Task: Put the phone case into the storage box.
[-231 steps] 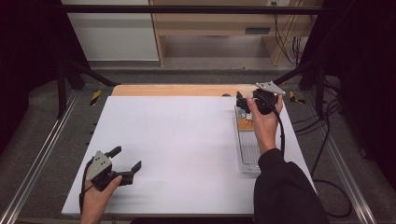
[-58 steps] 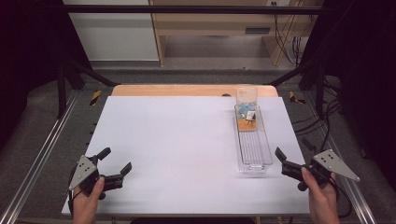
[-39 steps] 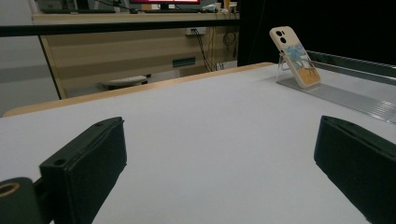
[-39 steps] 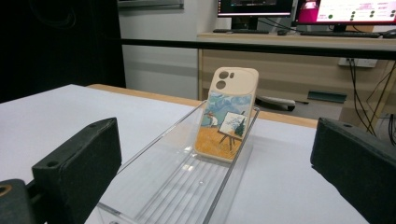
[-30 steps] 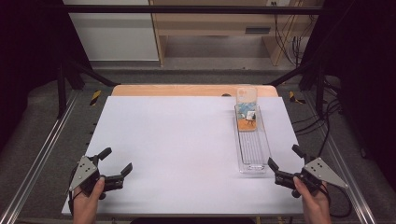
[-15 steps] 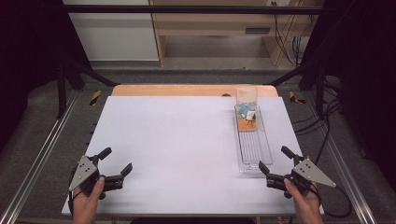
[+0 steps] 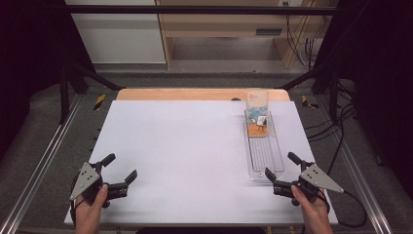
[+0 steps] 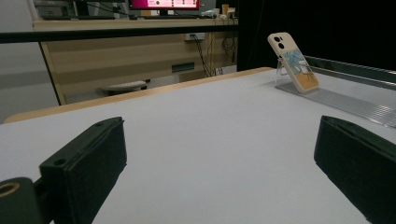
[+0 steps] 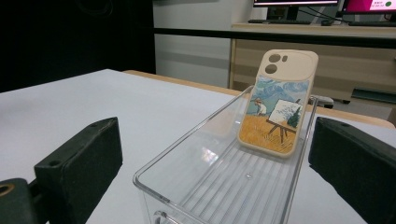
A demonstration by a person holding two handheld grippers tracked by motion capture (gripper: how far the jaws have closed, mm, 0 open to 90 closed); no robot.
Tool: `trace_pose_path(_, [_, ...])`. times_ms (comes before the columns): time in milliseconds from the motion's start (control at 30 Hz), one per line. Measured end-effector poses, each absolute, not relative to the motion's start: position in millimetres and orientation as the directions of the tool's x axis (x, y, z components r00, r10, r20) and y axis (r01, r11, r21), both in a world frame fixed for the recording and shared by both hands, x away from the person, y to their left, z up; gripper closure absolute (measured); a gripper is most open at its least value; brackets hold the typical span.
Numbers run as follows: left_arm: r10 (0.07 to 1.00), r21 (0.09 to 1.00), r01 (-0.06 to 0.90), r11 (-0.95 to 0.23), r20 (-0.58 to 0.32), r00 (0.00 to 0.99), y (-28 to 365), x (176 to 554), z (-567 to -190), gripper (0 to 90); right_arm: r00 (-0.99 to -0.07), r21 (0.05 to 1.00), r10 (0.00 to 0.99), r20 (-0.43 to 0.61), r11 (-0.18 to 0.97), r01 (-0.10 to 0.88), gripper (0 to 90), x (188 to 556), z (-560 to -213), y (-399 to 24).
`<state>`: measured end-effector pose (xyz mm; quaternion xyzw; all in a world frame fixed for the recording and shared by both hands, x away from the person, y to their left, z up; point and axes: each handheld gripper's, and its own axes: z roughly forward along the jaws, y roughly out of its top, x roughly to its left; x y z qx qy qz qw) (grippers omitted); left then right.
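The left gripper (image 7: 118,175) rests low at the near left corner of the white table (image 7: 185,146), its jaws wide apart and holding nothing. The right gripper (image 7: 281,171) is also wide open and empty, with its jaws just before the near end of a clear plastic tray (image 7: 272,161). A phone case (image 9: 278,100) with a painted field scene leans upright at the tray's far end. Behind the table stand wooden furniture (image 7: 219,29) and loose cables (image 7: 311,39).

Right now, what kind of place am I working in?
Likely a lab or office set up for recording: a white table inside a black metal frame, monitors on a wooden desk behind, and cables trailing down.
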<state>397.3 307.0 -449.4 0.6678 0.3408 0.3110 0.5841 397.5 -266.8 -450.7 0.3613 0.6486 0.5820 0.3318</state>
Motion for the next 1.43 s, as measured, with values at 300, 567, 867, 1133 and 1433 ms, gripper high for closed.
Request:
trace_pose_path(300, [0.818,0.992,0.091,-0.083,0.015,0.575,308,397,-450,2.0,-0.52,0.994,0.854,0.0,0.055,0.091,3.1,402,-452,-264])
trace_pose_path(567, [0.817,0.993,0.091,-0.077,0.01,0.577,308,397,-449,2.0,-0.517,0.993,0.856,0.008,0.054,0.105,3.3,406,-454,-261])
trace_pose_path(867, [0.815,0.993,0.088,-0.073,0.009,0.58,308,397,-449,1.9,-0.505,0.991,0.862,0.031,0.037,0.125,3.7,414,-455,-260])
trace_pose_path(1133, [0.81,0.994,0.089,-0.069,0.004,0.587,307,397,-449,1.9,-0.46,0.985,0.885,0.066,0.017,0.173,5.7,420,-454,-263])
trace_pose_path(1433, [0.804,0.993,0.097,-0.071,-0.001,0.594,303,395,-450,1.9,-0.414,0.976,0.905,0.095,-0.004,0.217,6.6,421,-456,-271])
